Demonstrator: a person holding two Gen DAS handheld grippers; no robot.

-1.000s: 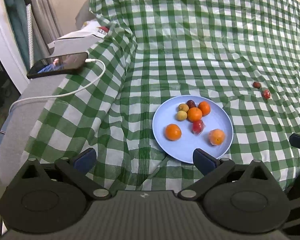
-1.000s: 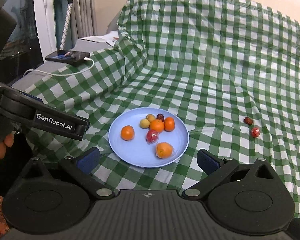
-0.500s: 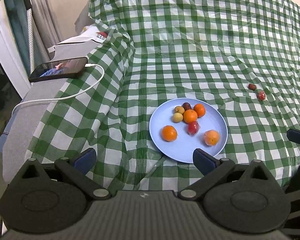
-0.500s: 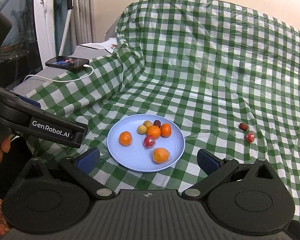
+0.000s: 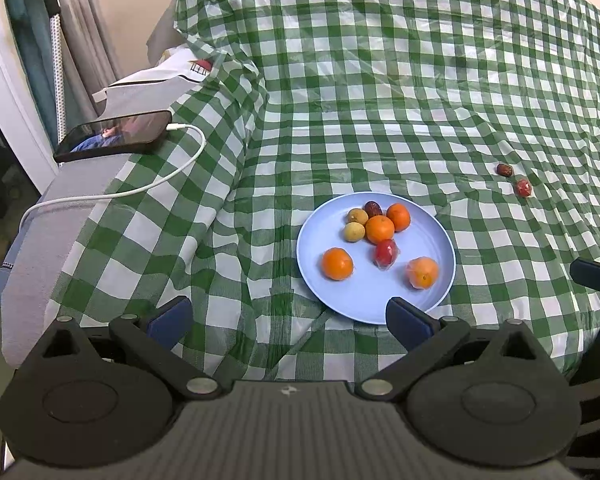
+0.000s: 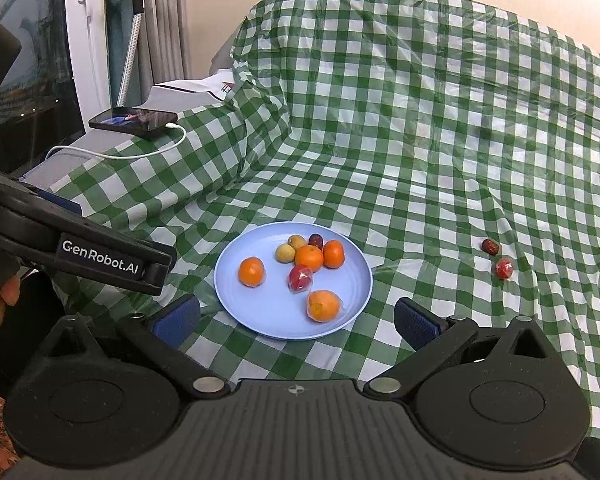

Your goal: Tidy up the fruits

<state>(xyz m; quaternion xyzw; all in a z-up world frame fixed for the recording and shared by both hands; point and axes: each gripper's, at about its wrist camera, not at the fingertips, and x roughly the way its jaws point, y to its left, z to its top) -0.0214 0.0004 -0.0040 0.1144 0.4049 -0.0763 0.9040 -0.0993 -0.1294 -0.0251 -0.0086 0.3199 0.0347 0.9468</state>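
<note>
Nearest the cameras, both tools hang with their jaws wide and nothing between them: the left tool [image 5: 288, 316] sits low at the front edge of the cloth [image 5: 380, 100], the right tool [image 6: 296, 320] just beside it, short of the plate [image 6: 236, 300].

The plate lies flat on the checked cloth and already carries most of the fruit: four oranges, one of them [image 6: 323, 306] in clear wrap near the front rim, a wrapped red fruit [image 6: 300, 278], two small yellowish ones and a dark date at the back.

Farther off to the right, well apart from the plate, a loose date [image 6: 490, 246] and a small wrapped red fruit [image 6: 504, 268] lie close together on the cloth. These look like the pieces left to gather.

The right tool is the better placed. It should reach past the plate's right side, take one piece at a time, and close gently, since both are small, likely to roll, and sit on soft wrinkled cloth.
</note>
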